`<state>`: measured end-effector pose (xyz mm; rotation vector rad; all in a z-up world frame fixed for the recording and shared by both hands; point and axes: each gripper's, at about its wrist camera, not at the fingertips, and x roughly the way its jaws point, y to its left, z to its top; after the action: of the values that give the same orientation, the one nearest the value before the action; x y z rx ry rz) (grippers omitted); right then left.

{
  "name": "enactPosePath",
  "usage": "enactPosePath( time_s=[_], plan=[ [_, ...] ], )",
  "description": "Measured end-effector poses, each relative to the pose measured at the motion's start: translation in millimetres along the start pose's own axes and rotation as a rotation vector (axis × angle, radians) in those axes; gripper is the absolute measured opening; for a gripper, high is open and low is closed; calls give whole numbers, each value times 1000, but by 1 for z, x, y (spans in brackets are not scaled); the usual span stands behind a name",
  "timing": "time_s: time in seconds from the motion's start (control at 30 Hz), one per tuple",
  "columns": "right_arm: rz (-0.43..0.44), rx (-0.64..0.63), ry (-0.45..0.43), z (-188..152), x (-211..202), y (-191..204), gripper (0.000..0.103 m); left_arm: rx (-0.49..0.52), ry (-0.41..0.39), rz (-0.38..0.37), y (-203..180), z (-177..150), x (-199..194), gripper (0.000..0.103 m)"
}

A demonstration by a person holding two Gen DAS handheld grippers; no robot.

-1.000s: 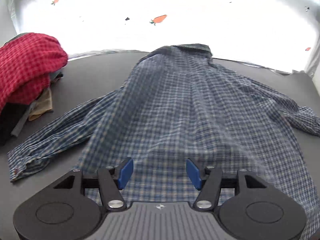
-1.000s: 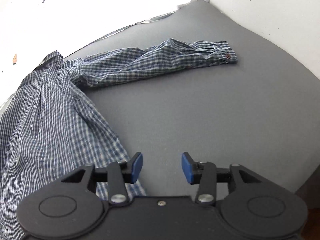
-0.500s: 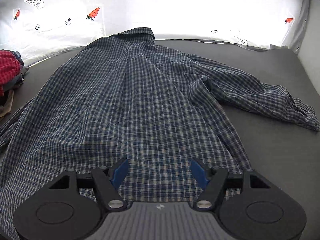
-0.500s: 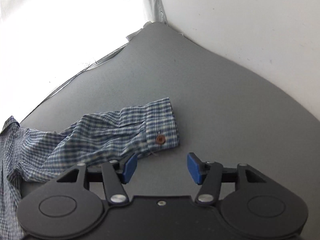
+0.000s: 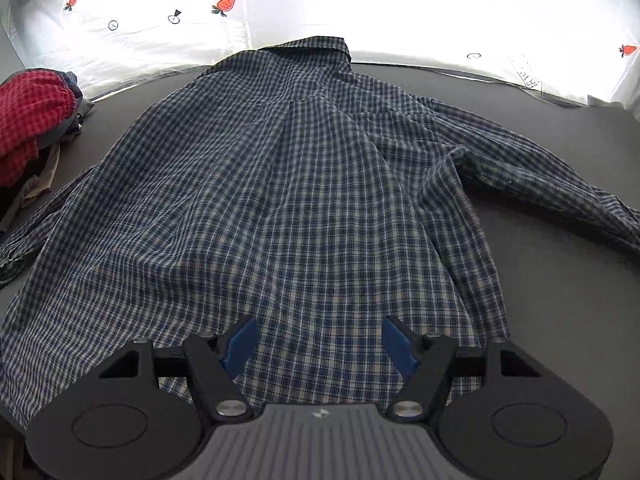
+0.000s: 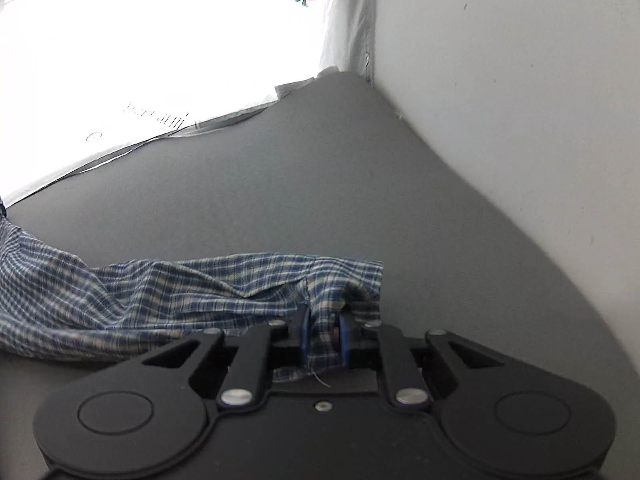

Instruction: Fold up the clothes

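A blue checked shirt (image 5: 280, 200) lies spread back-up on the dark grey table (image 5: 560, 300), collar at the far side. Its right sleeve (image 5: 540, 176) stretches off to the right. My left gripper (image 5: 320, 340) hovers open over the shirt's lower hem, nothing between its blue pads. In the right wrist view the sleeve (image 6: 180, 292) runs in from the left and its cuff (image 6: 348, 284) is bunched between the blue pads of my right gripper (image 6: 322, 334), whose jaws are closing and press on the cloth.
A heap of other clothes topped by a red checked garment (image 5: 32, 120) sits at the left edge of the table. A white sheet with carrot prints (image 5: 226, 2) hangs behind. A pale wall (image 6: 520, 100) bounds the table on the right.
The right gripper moved forward over the cuff and its jaws closed on it, bunching the cloth. The left gripper swung right over the shirt's hem, then held still and stayed open.
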<state>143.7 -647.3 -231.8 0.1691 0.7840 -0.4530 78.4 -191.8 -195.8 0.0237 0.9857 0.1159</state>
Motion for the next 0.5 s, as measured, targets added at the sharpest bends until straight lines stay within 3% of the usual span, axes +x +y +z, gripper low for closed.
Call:
enactPosePath(
  time_s=[0.13,0.2,0.33,0.4,0.5],
  plan=[
    [-104,-68,-52,22,8,-15,16,17,-3,9,2,-5,-1,70],
    [-126,-83,-16,26,20,-18,21,30,2,20,4,-10,-2,70],
    [-146,-123,12,7,8,-2,41,9,14,38,23,-18,-7,70],
    [-113,-132,19,-8,-9,12,44,-6,12,53,37,-22,-8,71],
    [54,-139,81,-45,-45,45,44,-14,9,96,60,-31,-11,71]
  ],
)
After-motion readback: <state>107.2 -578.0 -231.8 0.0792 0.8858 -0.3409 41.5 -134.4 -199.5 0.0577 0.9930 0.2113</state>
